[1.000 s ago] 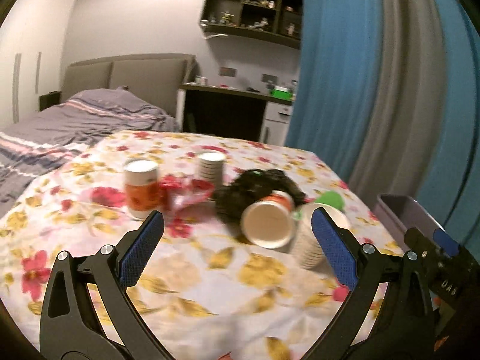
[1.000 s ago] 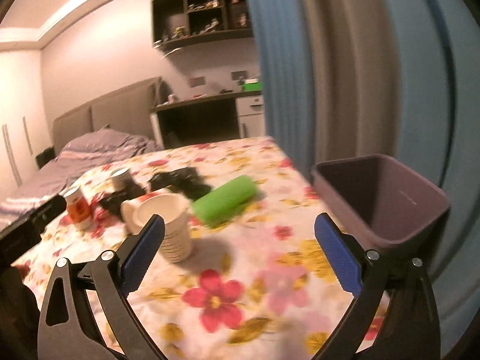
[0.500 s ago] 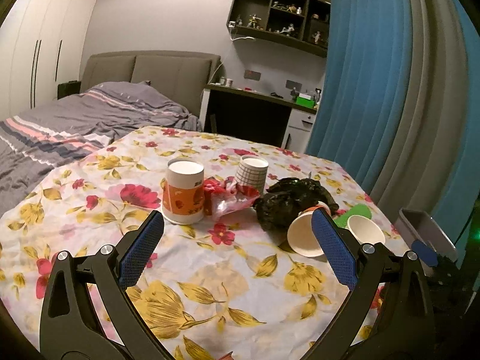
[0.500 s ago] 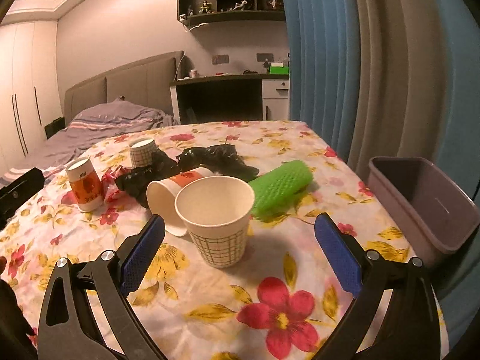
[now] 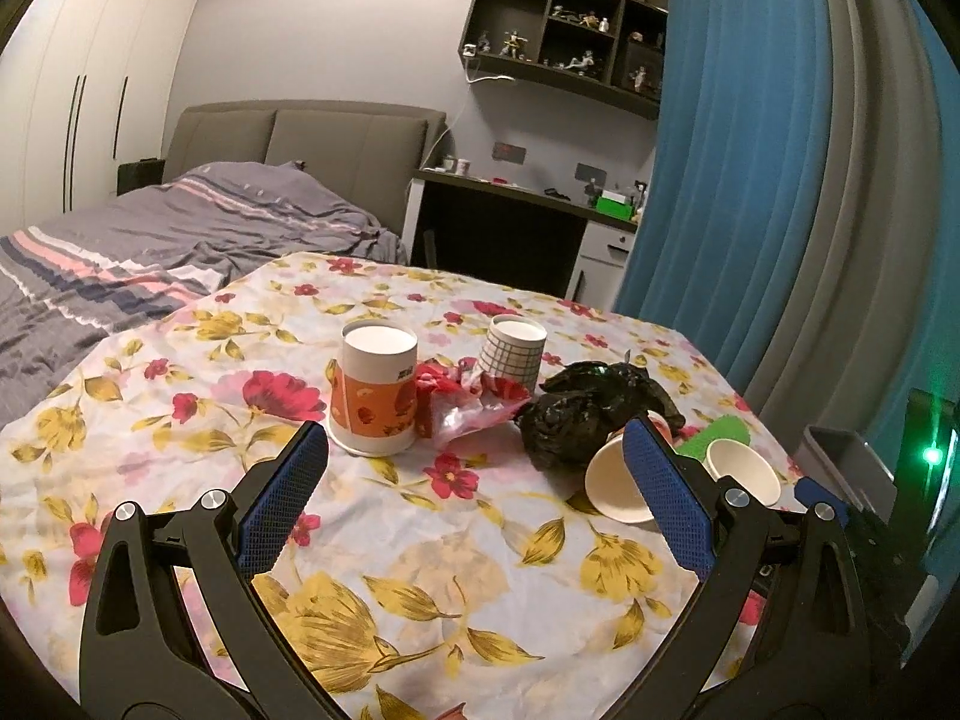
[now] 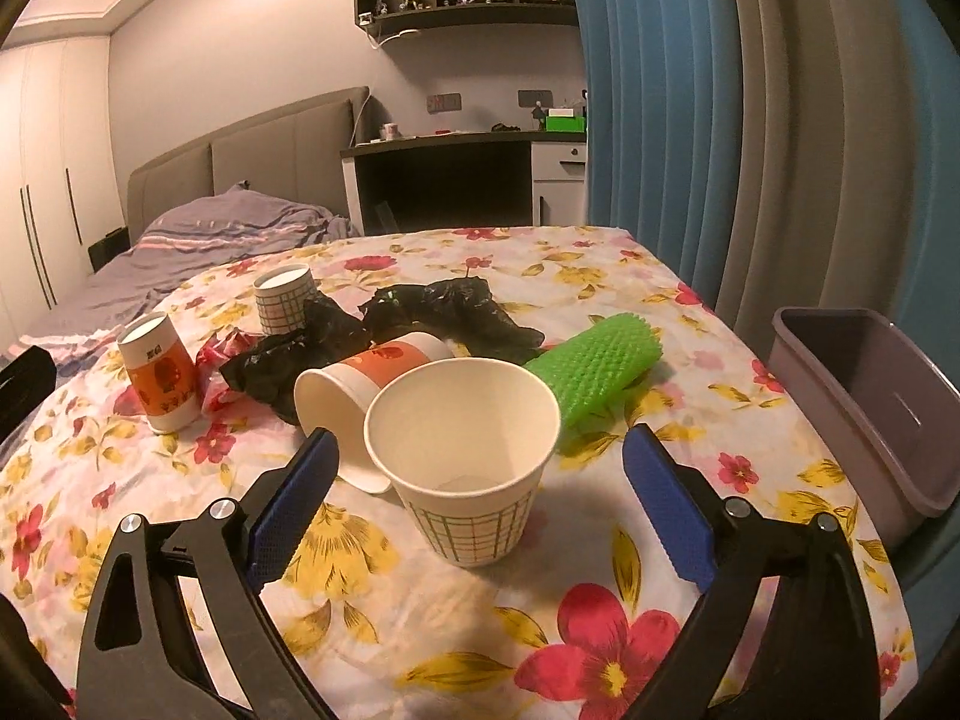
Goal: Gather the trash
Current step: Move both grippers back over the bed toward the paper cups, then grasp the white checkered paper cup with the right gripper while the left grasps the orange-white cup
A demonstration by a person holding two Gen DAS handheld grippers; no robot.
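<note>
Both cameras look low across the flowered table toward the bed's headboard. The left view sits further back, its nearest thing the orange cup. The right view sits close to the checked cup, with the bin beside it. Both share the black bag pile.

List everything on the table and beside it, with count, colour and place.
Paper cups: four; two grid-patterned, two orange-banded; one orange lies tipped.
Black bags: crumpled, centre.
Red wrapper: one, between the far cups.
Green spiky roll: one, right of centre.
Bin: one, grey, at the table's right edge.
Tablecloth: floral.
Left gripper: open, blue pads.
Right gripper: open, around the near cup.
</note>
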